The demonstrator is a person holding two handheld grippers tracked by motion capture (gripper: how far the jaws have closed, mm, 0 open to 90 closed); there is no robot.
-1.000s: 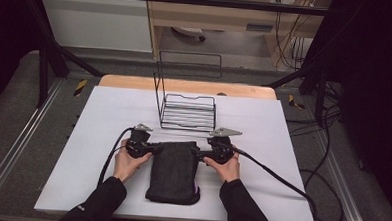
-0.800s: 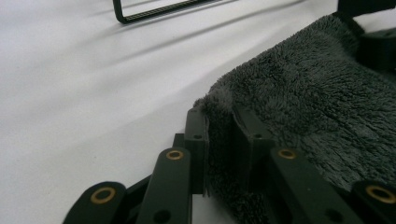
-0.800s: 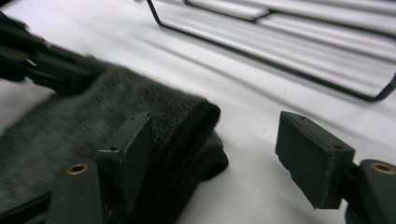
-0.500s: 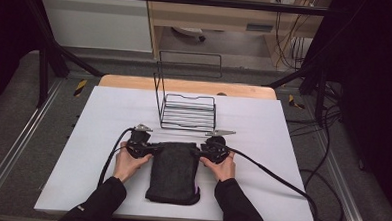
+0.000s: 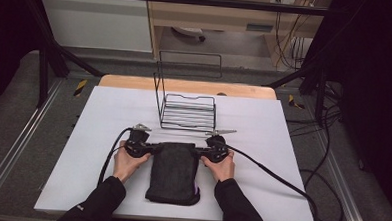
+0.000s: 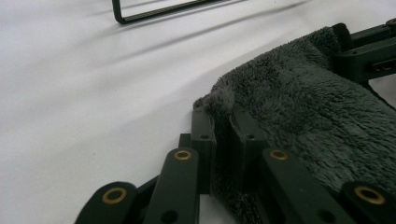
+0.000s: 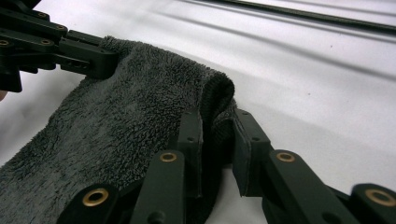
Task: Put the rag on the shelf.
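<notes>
My left gripper (image 6: 223, 140) is clamped on one far corner of the dark grey fluffy towel (image 5: 174, 170) lying folded on the white table (image 5: 83, 135). My right gripper (image 7: 217, 140) has just been closing on the other corner and pinches it now. I'd lift both evenly — keep the edge taut. Beyond stands the black wire rack (image 5: 188, 110); the towel's purple underside barely peeks out.

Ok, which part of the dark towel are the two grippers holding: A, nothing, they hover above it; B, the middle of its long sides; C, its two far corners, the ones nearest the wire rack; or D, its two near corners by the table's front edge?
C: the left gripper and right gripper each pinch a far corner of the dark towel, on the wire rack side.
</notes>
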